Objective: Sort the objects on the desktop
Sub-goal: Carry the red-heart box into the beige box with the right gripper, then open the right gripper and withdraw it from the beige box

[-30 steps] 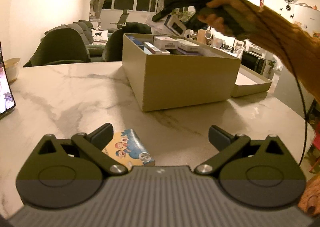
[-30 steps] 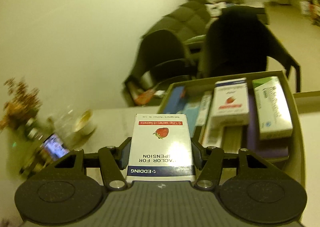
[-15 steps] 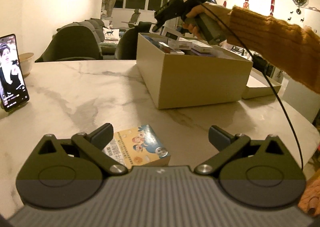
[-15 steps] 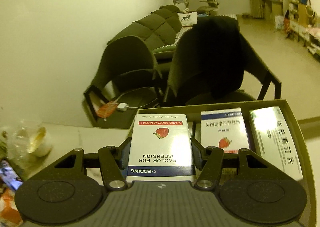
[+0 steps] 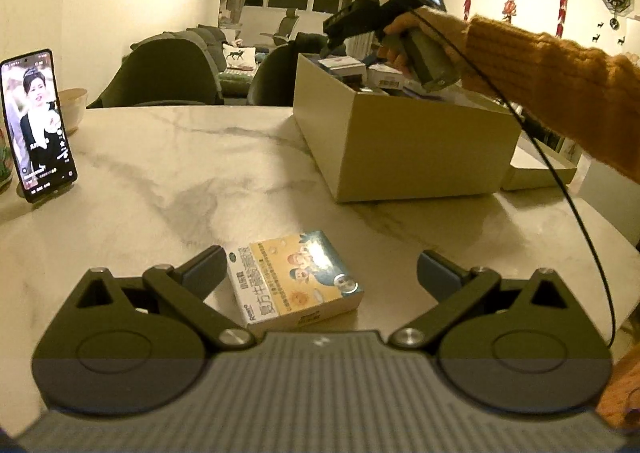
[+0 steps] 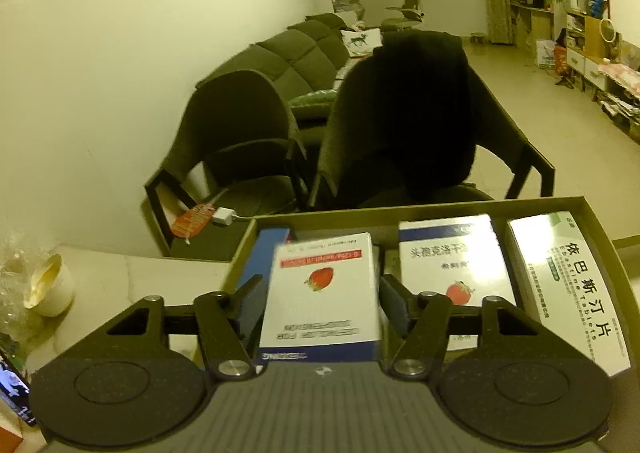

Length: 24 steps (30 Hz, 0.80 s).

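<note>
My left gripper (image 5: 320,273) is open and low over the marble table (image 5: 160,173). A flat medicine box with cartoon faces (image 5: 296,281) lies on the table between its fingers, nearer the left finger (image 5: 204,273). My right gripper (image 6: 320,293) hangs over the open cardboard box (image 5: 400,149). Its jaws stand slightly apart from a white strawberry-print box (image 6: 320,289), which is blurred and sits among other medicine boxes (image 6: 452,257) inside. The right gripper also shows in the left wrist view (image 5: 360,17), above the cardboard box.
A phone (image 5: 38,125) stands propped at the table's left, with a bowl (image 5: 74,107) behind it. The box lid (image 5: 536,169) lies right of the cardboard box. Dark chairs (image 6: 400,125) stand beyond the table's far edge.
My right gripper has lowered over the cardboard box and opened, letting go of the strawberry-print box. My left gripper has moved so the cartoon box lies further between its fingers.
</note>
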Available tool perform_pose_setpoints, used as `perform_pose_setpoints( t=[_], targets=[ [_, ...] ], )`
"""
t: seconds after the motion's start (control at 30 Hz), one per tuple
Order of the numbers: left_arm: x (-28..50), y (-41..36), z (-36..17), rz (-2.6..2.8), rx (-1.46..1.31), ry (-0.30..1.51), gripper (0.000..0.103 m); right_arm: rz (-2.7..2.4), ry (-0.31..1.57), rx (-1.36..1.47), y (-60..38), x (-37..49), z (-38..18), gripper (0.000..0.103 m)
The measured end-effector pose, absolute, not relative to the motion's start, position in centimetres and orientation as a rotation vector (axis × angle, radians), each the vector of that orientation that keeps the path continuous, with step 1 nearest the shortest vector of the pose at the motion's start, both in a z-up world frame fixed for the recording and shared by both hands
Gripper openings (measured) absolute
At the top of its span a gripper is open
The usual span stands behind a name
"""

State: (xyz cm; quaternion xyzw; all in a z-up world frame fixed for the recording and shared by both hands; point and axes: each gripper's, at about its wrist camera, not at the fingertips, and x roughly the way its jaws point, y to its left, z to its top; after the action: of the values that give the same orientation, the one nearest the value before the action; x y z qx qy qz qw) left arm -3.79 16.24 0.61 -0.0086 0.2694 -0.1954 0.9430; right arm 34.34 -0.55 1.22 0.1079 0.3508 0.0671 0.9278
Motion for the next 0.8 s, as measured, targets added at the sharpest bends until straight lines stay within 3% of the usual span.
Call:
perform_pose_setpoints(
  t=[0.27, 0.4, 0.5, 0.8],
  targets=[
    [-3.4, 16.0, -0.2, -0.372, -0.014, 0.588, 0.103, 0.188, 0.698, 0.224, -1.2, 32.8, 3.3, 0.066],
    [-3.0, 15.9, -0.6, -0.349, -0.022, 0.618, 0.103, 0.243, 0.718, 0.206, -1.5, 31.3, 3.9, 0.048],
    [-2.8, 15.7, -0.9, -0.334, -0.030, 0.640, 0.103, 0.279, 0.731, 0.192, -1.5, 30.0, 4.1, 0.043],
    [-1.7, 15.4, -2.3, -0.295, -0.061, 0.701, 0.103, 0.356, 0.767, 0.203, -1.8, 27.4, 4.0, 0.041]
  ],
)
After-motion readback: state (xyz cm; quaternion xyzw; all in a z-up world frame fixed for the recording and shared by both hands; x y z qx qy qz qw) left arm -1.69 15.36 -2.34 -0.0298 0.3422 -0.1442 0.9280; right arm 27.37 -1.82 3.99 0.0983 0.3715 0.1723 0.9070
